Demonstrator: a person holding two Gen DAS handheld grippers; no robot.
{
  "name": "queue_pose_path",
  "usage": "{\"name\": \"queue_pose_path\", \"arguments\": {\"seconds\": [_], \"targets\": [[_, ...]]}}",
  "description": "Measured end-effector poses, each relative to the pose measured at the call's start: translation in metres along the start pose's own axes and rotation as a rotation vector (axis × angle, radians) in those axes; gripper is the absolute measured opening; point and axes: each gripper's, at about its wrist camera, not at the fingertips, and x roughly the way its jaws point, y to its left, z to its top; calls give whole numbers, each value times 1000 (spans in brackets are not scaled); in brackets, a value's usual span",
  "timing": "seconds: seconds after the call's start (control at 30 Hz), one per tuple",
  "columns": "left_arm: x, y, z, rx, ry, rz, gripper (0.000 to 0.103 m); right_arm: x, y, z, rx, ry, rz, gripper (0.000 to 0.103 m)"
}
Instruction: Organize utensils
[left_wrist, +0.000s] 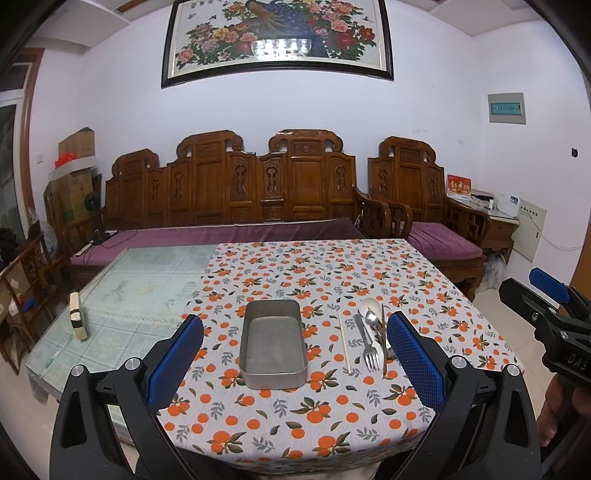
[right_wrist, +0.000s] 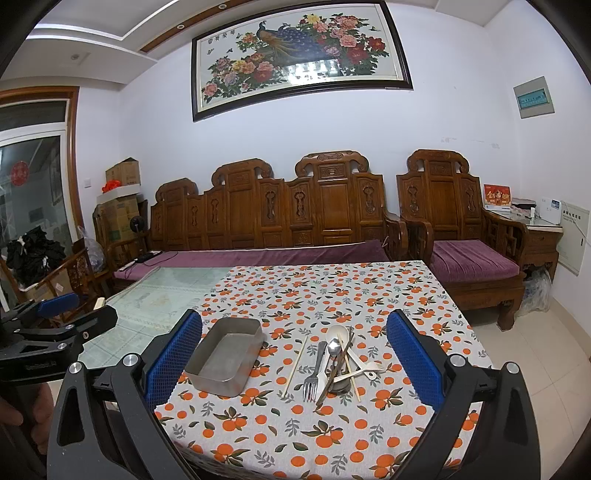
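Nothing gathered yet: both tongs gape empty; metal fork (right_wrist: 312, 382) at 3 o'clock of steel tray (right_wrist: 225, 363) awaits pinching.

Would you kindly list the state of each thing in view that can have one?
Metal tray: empty, upright on the tablecloth.
Lone chopstick: lying flat, apart from the pile.
Fork: lying in the pile, outside the tray.
Metal spoon: lying in the pile.
Left gripper: open, holding nothing.
Right gripper: open, holding nothing.

table (right_wrist: 155, 295) under orange-print cloth (right_wrist: 332, 288) bears tin (right_wrist: 225, 356), utensils (right_wrist: 332, 363).
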Motion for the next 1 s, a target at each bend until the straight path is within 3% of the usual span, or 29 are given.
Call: {"name": "queue_pose_path", "arguments": {"seconds": [0.43,1.0], "targets": [[27,4,-9,-11,62,-2,96,5,-5,1,-2,21,-8,100],[106,0,-40,44,187,-28,96,90,-39,-50,-27,126,-59,100]]}}
